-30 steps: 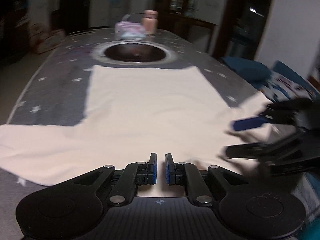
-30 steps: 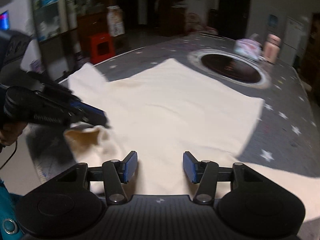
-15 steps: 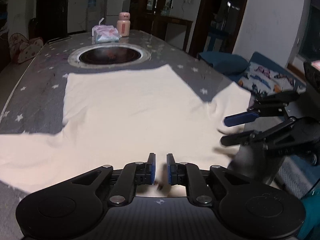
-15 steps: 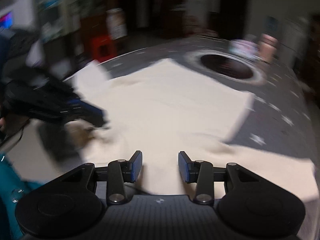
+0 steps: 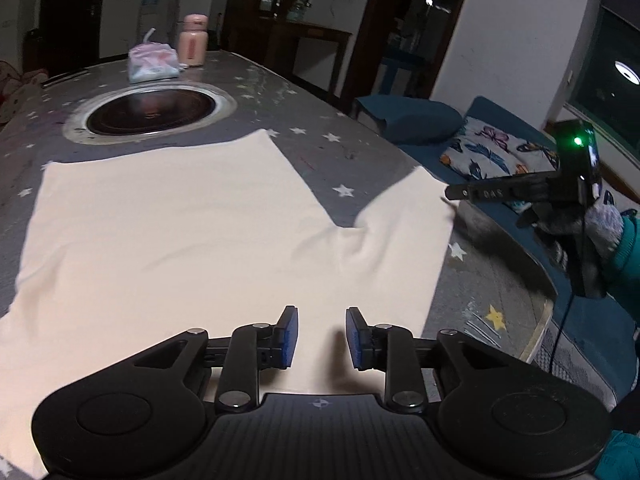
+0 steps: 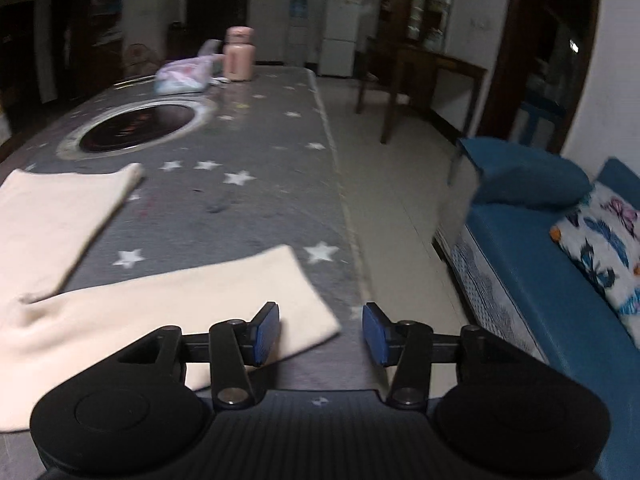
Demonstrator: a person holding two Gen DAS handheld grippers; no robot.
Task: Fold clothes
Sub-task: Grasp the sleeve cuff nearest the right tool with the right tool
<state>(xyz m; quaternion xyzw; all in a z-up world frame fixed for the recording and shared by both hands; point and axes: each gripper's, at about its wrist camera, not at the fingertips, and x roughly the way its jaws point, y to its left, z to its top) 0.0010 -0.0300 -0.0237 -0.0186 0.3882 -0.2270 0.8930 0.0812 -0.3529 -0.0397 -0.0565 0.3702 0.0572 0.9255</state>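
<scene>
A cream long-sleeved garment (image 5: 180,232) lies flat on the grey star-patterned table (image 5: 320,136). My left gripper (image 5: 320,338) stands open over the garment's near edge, with nothing between its blue pads. One sleeve (image 5: 404,232) stretches right toward the table edge. The right gripper (image 5: 454,193), held by a gloved hand (image 5: 596,224), has its tip at that sleeve's cuff. In the right wrist view my right gripper (image 6: 320,336) is open, its left pad over the sleeve end (image 6: 180,308) and its right pad past the cuff. The garment's body (image 6: 52,216) lies to the left.
A round recessed burner (image 5: 150,114) sits in the table beyond the garment, with a pink bottle (image 5: 193,42) and a plastic-wrapped pack (image 5: 152,64) behind it. Right of the table edge stands a blue sofa (image 6: 552,280) with a butterfly cushion (image 5: 500,152).
My left gripper has gone from nearly shut to open. The right gripper has swung right, away from the garment's middle to the sleeve cuff, and its jaws stand wider.
</scene>
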